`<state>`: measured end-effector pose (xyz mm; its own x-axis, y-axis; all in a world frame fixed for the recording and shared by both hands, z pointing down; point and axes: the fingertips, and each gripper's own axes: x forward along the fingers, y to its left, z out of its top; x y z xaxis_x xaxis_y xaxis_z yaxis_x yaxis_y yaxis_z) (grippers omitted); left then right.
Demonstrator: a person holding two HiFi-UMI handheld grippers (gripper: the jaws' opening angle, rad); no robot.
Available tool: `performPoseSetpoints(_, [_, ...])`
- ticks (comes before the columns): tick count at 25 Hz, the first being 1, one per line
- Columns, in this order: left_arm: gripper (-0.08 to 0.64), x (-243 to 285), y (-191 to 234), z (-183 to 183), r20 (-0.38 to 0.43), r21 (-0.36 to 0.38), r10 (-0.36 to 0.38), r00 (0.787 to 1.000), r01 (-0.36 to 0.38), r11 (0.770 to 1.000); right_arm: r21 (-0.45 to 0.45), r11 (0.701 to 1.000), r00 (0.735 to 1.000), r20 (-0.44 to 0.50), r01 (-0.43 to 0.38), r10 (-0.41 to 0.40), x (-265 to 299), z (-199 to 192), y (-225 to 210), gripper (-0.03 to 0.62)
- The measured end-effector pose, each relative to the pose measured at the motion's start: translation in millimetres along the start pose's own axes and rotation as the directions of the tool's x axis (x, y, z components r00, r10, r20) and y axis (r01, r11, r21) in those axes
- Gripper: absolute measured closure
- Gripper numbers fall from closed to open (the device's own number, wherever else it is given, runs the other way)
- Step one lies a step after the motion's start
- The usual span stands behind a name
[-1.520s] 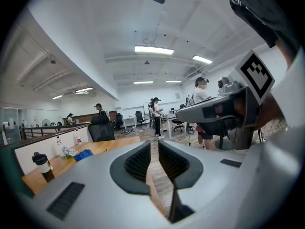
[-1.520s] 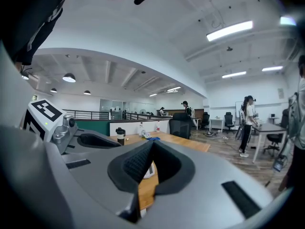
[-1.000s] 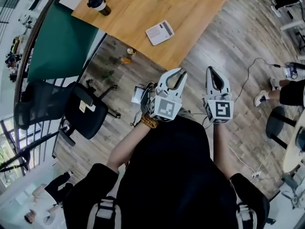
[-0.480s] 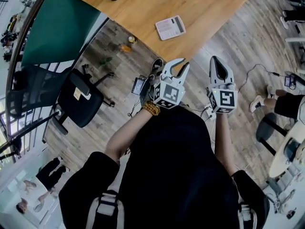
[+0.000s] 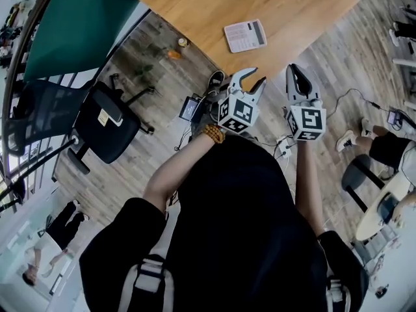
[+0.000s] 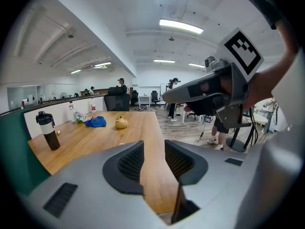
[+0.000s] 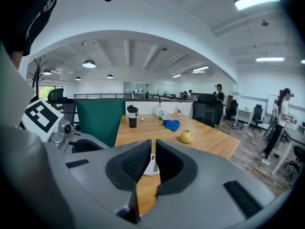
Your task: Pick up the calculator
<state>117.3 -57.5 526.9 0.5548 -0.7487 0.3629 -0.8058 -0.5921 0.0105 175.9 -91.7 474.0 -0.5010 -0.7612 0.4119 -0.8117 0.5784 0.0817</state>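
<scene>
The calculator [image 5: 246,36] is white with grey keys and lies flat near the front edge of the wooden table [image 5: 195,12]. Both grippers hang over the floor just short of that edge, apart from the calculator. My left gripper [image 5: 250,78] has just been opening; its jaws stand apart with nothing between them, and only table top shows in the gap [image 6: 153,149]. My right gripper [image 5: 296,71] has also just been opening, to a narrow slit. Through that slit [image 7: 153,149] I see the calculator [image 7: 150,166] ahead, not touched.
On the table farther back stand a black tumbler [image 7: 132,116], a blue cloth [image 7: 170,124] and a yellow round pot [image 7: 186,137]. A green partition [image 5: 78,25] and a black office chair [image 5: 107,125] are at the left. Cables and a small device [image 5: 190,108] lie on the floor.
Both grippers have moved forward toward the table's front edge, and the calculator lies closer to them. The left jaws have spread apart; the right jaws have parted slightly.
</scene>
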Motion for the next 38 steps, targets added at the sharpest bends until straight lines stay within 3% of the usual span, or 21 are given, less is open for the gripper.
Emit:
performPoseSetpoints(7, [0.393, 16.7, 30.0, -11.6, -0.015, -0.023, 0.041, 0.999, -0.041, 0.999, 0.001, 0.999, 0.998, -0.045, -0.054, 0.054, 43.2, -5.9, 10.5, 0.541])
performPoseSetpoints(21, [0.387, 45.7, 75.0, -59.4, -0.112, -0.050, 0.089, 0.990, -0.095, 0.994, 0.015, 0.997, 0.982, -0.169, -0.082, 0.083, 107.3, -39.2, 5.5, 0.500])
performPoseSetpoints(38, [0.362, 84.7, 95.9, -113.6, -0.248, -0.045, 0.076, 0.966, -0.090, 0.995, 0.159, 0.985, 0.946, -0.305, -0.065, 0.111, 162.4, -99.8, -12.9, 0.468])
